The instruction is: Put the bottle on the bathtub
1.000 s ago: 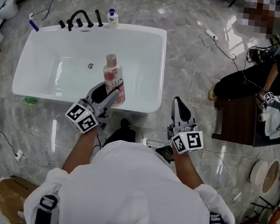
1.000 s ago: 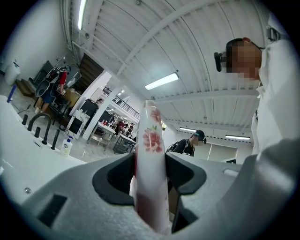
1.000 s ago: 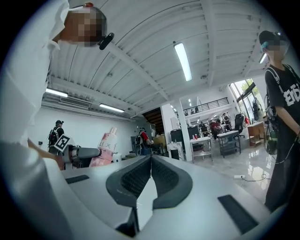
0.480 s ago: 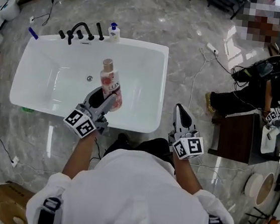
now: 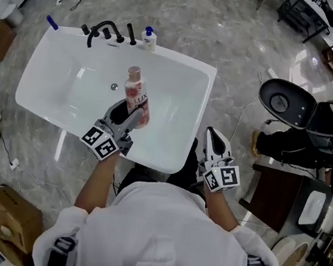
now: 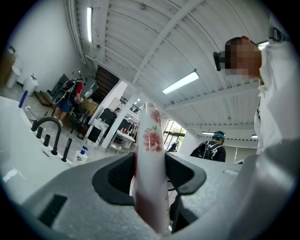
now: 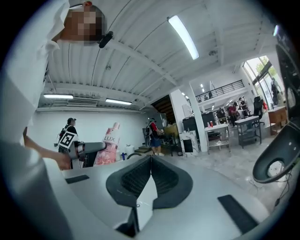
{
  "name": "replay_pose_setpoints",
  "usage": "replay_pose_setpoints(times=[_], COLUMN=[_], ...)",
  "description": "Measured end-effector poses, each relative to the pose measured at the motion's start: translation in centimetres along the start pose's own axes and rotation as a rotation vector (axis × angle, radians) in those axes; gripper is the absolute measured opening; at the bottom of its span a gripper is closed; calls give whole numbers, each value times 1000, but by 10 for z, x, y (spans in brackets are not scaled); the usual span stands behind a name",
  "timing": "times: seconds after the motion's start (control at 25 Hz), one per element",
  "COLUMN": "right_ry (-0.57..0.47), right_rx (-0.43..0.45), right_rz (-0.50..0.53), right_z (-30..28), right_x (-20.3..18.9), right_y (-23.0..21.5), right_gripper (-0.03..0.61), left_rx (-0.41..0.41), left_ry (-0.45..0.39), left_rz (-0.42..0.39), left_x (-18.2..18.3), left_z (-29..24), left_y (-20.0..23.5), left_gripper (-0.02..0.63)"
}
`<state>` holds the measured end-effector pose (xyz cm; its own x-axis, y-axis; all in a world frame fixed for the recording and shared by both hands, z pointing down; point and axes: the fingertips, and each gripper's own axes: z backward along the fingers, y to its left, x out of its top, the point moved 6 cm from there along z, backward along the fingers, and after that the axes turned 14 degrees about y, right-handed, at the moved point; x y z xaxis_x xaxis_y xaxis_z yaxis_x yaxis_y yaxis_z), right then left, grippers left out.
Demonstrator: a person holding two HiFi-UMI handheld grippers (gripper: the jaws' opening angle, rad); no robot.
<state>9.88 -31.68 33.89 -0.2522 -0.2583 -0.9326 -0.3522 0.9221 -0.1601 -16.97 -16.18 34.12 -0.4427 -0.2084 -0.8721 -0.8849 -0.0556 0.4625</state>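
Observation:
A pink-and-white bottle [image 5: 138,96] with a rose print and a tan cap is held upright over the white bathtub [image 5: 49,106], near its near rim. My left gripper [image 5: 128,114] is shut on the bottle's lower part; in the left gripper view the bottle [image 6: 151,164] fills the space between the jaws. My right gripper [image 5: 212,140] hangs to the right of the tub's corner, shut with nothing in it; in the right gripper view its jaws [image 7: 150,171] meet, and the bottle [image 7: 107,147] shows far left.
A black tap set [image 5: 106,32] and a small white pump bottle [image 5: 148,38] stand on the tub's far rim. A black chair [image 5: 288,102] and a dark wooden table [image 5: 279,194] stand to the right. Cables lie on the marble floor [image 5: 227,28].
The view has shifted, so the tub now sits tilted and closer under me. The bottle stays in my left gripper over the tub. The right gripper has kept its place.

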Motion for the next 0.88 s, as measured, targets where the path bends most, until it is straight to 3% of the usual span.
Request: replay_pose_setpoints(times=[0.2,0.4,0.56,0.88], right_ry=[63,86,102,69], right_rx=[118,112,100,127], right_rz=[71,141,108,76], right_z=[-80,-150,-196,-276], right_x=[5,4,-12,-44], right_y=[-73,-136,-177,-200], right_gripper=[14,14,14,14], left_rx=[115,169,187,175], left_ry=[-77,-96,-109,-117], left_rz=[27,30,-28,-101], left_x=[-7,-21,-27,-41], left_z=[-63,-133,-183,-260], left_y=[29,71,93,140], left_gripper=[210,209,209,207])
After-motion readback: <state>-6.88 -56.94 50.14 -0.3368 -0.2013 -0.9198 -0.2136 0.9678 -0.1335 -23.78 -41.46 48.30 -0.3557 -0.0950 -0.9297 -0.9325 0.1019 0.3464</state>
